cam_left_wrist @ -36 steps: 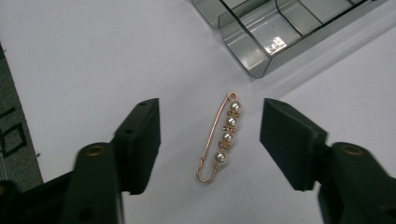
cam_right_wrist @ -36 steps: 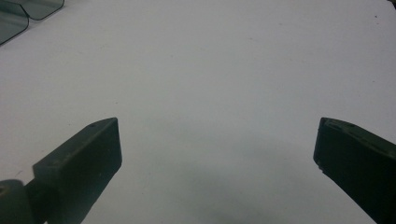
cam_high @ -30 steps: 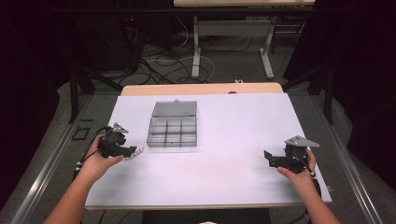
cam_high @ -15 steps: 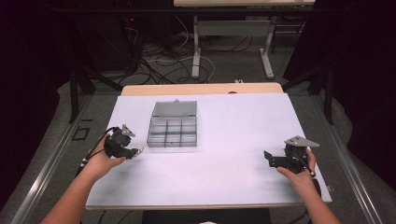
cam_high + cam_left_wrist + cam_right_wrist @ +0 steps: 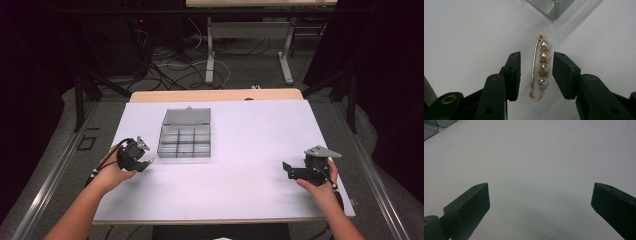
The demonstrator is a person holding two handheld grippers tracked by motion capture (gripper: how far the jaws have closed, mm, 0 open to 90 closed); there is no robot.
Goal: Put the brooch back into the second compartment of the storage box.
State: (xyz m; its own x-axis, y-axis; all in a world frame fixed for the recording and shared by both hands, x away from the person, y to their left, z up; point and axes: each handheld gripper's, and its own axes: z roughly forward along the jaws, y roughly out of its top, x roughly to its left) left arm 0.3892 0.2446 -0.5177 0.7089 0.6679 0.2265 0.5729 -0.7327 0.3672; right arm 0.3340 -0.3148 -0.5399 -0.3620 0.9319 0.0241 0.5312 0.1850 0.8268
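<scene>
High view: I am holding the left gripper [image 5: 145,161] low over the white table [image 5: 240,150], just off the near left corner of the clear compartment box [image 5: 185,135], which is sitting open with its lid standing behind it. I am resting the right gripper [image 5: 289,169] well apart, at the table's right side, pointing toward the middle.

Left gripper view: the pearl pin [image 5: 539,67], a gold safety-pin brooch carrying four pearls, is lying flat on the table directly between my two black jaws. Its long axis is running parallel to the pads [image 5: 562,72], its ringed end pointing away from me toward the box corner [image 5: 555,8] and its curved end lying nearest the gripper body. My jaws have just been closing and are now standing narrowly parted; a thin strip of table is showing on each side of the pin, so neither pad is pressing on it and nothing is gripped.

Right gripper view: I am keeping these jaws spread wide over bare table, holding nothing; the right gripper [image 5: 540,202] is hovering with the box edge [image 5: 434,126] at the far upper left.
</scene>
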